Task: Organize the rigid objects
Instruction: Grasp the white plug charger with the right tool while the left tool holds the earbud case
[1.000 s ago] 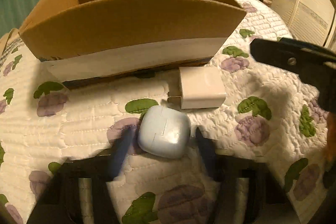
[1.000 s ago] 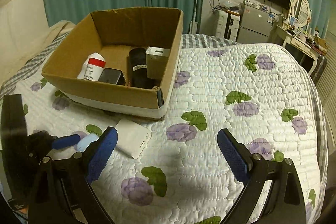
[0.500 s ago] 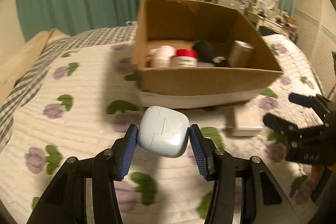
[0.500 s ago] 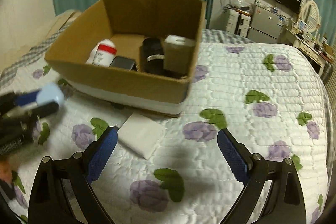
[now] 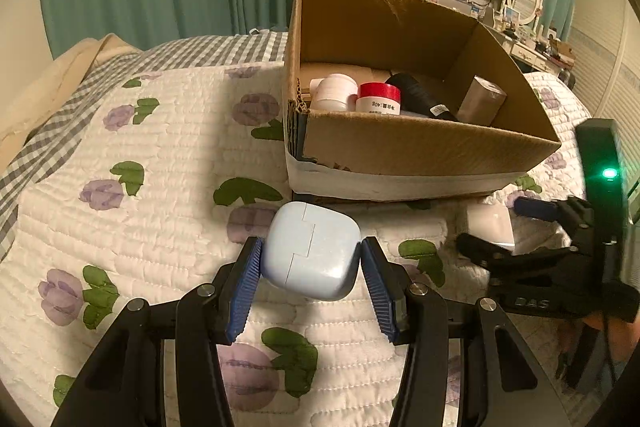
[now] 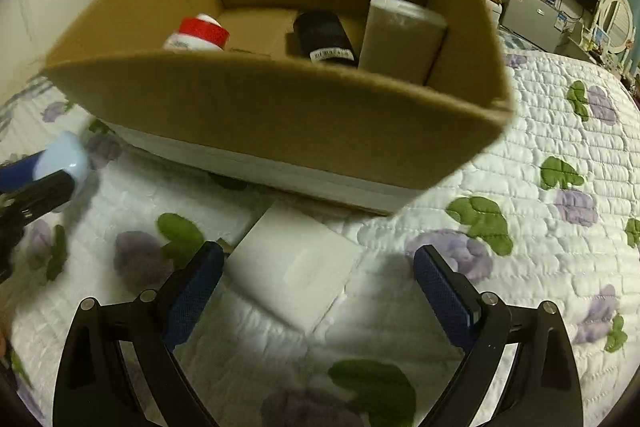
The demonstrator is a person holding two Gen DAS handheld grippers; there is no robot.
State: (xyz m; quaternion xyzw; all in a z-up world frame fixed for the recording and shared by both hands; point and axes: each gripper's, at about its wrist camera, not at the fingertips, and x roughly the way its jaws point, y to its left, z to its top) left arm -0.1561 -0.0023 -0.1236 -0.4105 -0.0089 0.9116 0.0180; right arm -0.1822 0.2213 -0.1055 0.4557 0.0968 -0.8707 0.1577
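Left wrist view: a pale blue rounded plastic case is being gripped between the blue pads of the left gripper, held above the floral quilted bedspread in front of the brown cardboard box. In the right wrist view, the right gripper is being held spread wide around a flat white rectangular block lying on the quilt just before the box.

We see a pale blue case between blue ribbed pads. Our brown cardboard box sits on a white quilt patterned with purple flowers and green leaves.
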